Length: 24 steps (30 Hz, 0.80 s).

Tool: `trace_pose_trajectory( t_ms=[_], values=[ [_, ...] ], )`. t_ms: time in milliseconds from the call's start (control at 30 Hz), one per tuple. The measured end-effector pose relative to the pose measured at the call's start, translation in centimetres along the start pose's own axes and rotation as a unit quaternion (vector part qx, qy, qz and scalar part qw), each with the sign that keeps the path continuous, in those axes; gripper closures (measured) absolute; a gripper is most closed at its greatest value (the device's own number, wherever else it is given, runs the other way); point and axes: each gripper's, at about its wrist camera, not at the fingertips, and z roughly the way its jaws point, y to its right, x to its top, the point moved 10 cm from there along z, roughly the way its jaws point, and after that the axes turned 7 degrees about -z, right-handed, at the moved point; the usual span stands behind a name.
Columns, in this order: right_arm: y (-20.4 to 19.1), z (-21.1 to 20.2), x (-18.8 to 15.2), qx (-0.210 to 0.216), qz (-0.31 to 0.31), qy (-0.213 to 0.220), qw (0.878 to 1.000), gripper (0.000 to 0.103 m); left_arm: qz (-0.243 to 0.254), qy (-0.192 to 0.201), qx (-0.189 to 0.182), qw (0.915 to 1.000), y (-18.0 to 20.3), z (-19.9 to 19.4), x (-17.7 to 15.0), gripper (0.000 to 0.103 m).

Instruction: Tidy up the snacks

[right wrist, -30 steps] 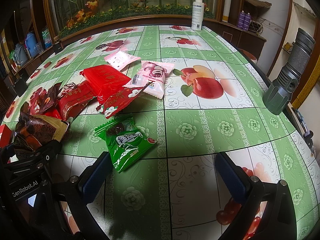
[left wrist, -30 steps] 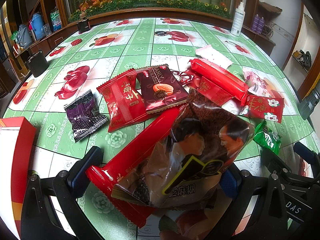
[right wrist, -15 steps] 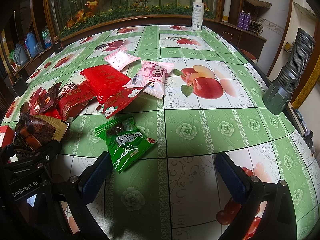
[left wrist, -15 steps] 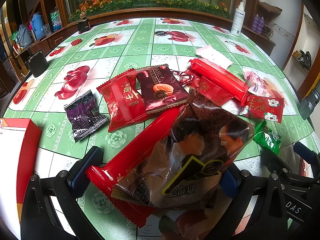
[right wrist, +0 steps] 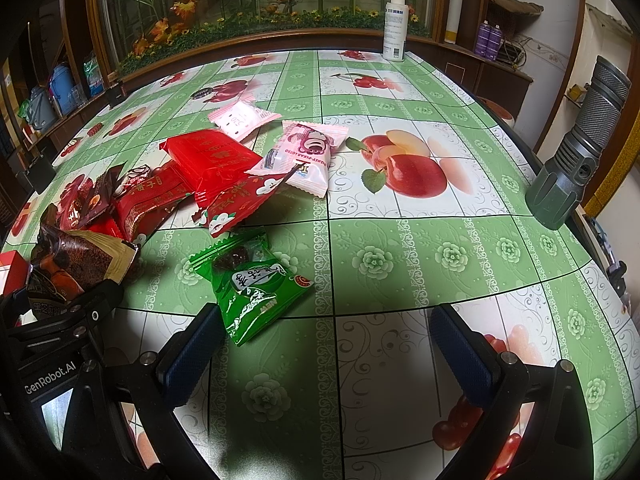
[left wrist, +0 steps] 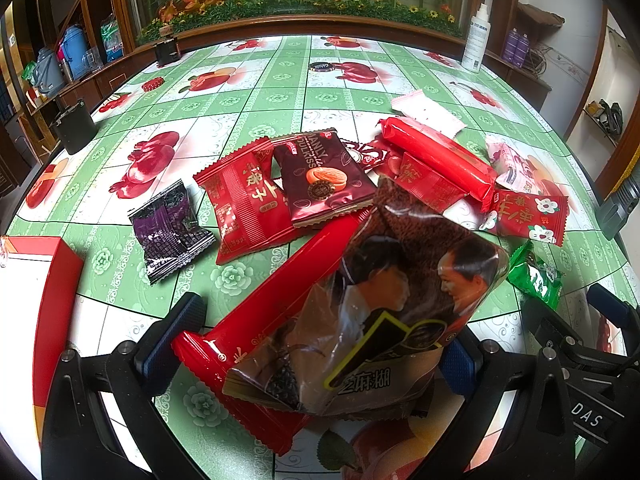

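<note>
My left gripper (left wrist: pixel 320 340) is open. Its fingers stand on either side of a long red packet (left wrist: pixel 256 320) and a brown bag with two faces printed on it (left wrist: pixel 384 312), which lies over the red packet. Beyond them lie a purple packet (left wrist: pixel 168 228), a red packet (left wrist: pixel 244 200), a maroon almond packet (left wrist: pixel 320 176) and more red packets (left wrist: pixel 436 160). My right gripper (right wrist: pixel 320 344) is open and empty, just before a green packet (right wrist: pixel 256 284). A pink bear packet (right wrist: pixel 304 152) lies further off.
A red and white box (left wrist: pixel 36 304) sits at the left edge of the left wrist view. A grey flashlight (right wrist: pixel 576 156) stands at the table's right edge. A white spray bottle (right wrist: pixel 394 24) stands at the far edge. Dark small boxes (left wrist: pixel 76 124) sit at the far left.
The red and white box at the left has shifted to the right, further into view. The grippers and the snacks have not visibly moved.
</note>
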Motion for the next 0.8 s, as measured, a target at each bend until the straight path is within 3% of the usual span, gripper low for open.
trace_pose_trajectory(
  t_ms=[800],
  values=[
    [0.0,0.0,0.0,0.0,0.0,-0.001,1.0,0.0,0.02,-0.006,-0.012,0.9997,-0.2,-0.7,-1.0,0.0]
  ],
)
